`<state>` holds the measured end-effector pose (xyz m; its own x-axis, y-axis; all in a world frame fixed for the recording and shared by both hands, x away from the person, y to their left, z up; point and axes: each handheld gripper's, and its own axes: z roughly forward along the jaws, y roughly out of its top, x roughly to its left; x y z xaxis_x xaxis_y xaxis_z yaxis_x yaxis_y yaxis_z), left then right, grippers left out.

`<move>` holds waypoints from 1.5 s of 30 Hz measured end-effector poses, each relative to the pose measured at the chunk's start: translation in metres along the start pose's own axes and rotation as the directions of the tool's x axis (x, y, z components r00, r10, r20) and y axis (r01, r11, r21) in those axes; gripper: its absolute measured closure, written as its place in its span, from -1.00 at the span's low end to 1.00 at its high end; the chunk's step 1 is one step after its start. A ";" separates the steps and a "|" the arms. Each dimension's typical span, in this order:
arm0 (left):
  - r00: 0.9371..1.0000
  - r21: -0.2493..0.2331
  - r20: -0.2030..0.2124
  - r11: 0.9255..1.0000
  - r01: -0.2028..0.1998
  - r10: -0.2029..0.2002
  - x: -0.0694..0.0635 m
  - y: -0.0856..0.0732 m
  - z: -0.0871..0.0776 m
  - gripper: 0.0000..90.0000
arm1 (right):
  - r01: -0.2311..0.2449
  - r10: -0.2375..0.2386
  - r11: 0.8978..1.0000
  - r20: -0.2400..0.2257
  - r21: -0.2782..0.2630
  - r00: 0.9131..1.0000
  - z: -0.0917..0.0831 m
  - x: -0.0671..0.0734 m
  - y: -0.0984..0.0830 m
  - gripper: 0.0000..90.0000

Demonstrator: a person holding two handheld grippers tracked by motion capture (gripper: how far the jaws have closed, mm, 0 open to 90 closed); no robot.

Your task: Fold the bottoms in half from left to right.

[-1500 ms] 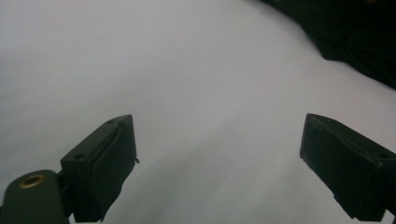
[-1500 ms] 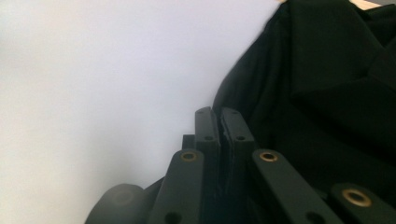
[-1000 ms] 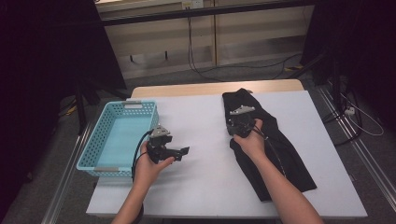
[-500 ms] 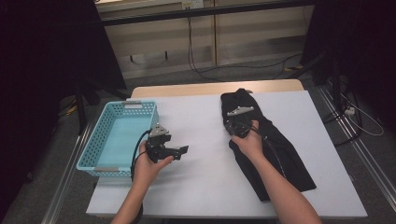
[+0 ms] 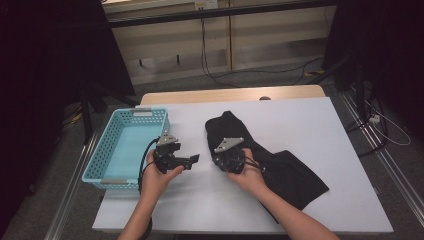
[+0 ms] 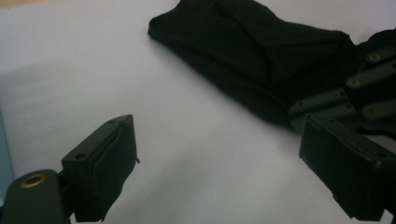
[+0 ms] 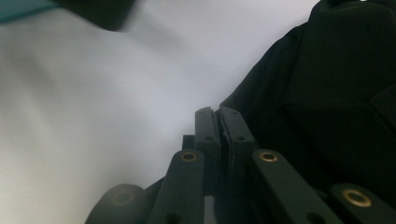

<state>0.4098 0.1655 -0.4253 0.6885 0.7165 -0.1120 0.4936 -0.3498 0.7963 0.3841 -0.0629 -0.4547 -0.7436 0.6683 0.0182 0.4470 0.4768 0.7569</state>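
in the high view the two forearms come in from the bottom edge. the right gripper (image 5: pixel 226 159) sits at the near left edge of the black garment (image 5: pixel 280 167), which lies spread on the white table (image 5: pixel 320 125) from its middle toward the near right. the left gripper (image 5: pixel 189 160) hangs over bare table between the garment and the turquoise basket (image 5: pixel 107 162), which stands at the table's left edge.

from above the jaws are too small to judge. the right gripper view settles its own: the two black jaws are pressed flat together, clenched. they have just been closing, and whether a fold of cloth is pinched between them cannot be told; the dark garment (image 7: pixel 336 93) fills the space just to their right, and a blurred strip of turquoise shows at the top left corner.

the left gripper view gives what the overhead one cannot: its jaws stand wide apart, released, with bare white table (image 6: pixel 205 154) between them. beyond them lies the folded end of the garment (image 6: pixel 261 51), and the other gripper's linkage (image 6: pixel 355 88) comes in from the right against the cloth.

farther off, the high view alone takes in the wooden table end, the cables on the floor and the pale cabinets behind.
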 end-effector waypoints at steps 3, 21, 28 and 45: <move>1.000 -0.008 -0.004 1.000 -0.006 0.006 -0.001 0.001 -0.001 -0.75 | 0.004 -0.004 1.000 -0.072 -0.007 0.997 -0.002 0.013 0.001 0.92; 1.000 0.002 0.010 1.000 0.011 -0.011 -0.002 0.001 0.002 -0.76 | -0.099 0.102 0.991 0.023 -0.089 0.995 -0.045 -0.040 0.008 0.17; 1.000 0.002 0.006 1.000 0.011 -0.011 -0.002 0.000 0.002 -0.76 | 0.003 -0.003 1.000 0.050 -0.012 0.999 -0.018 -0.032 0.005 0.17; 1.000 0.022 0.002 1.000 0.012 -0.012 -0.002 -0.003 0.006 -0.76 | -0.086 0.096 0.991 0.108 -0.098 0.990 -0.028 -0.061 0.007 0.93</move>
<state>0.4104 0.1617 -0.4316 0.6832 0.7198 -0.1228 0.5135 -0.3541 0.7816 0.4188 -0.1169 -0.4322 -0.6394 0.7686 0.0205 0.4579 0.3593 0.8132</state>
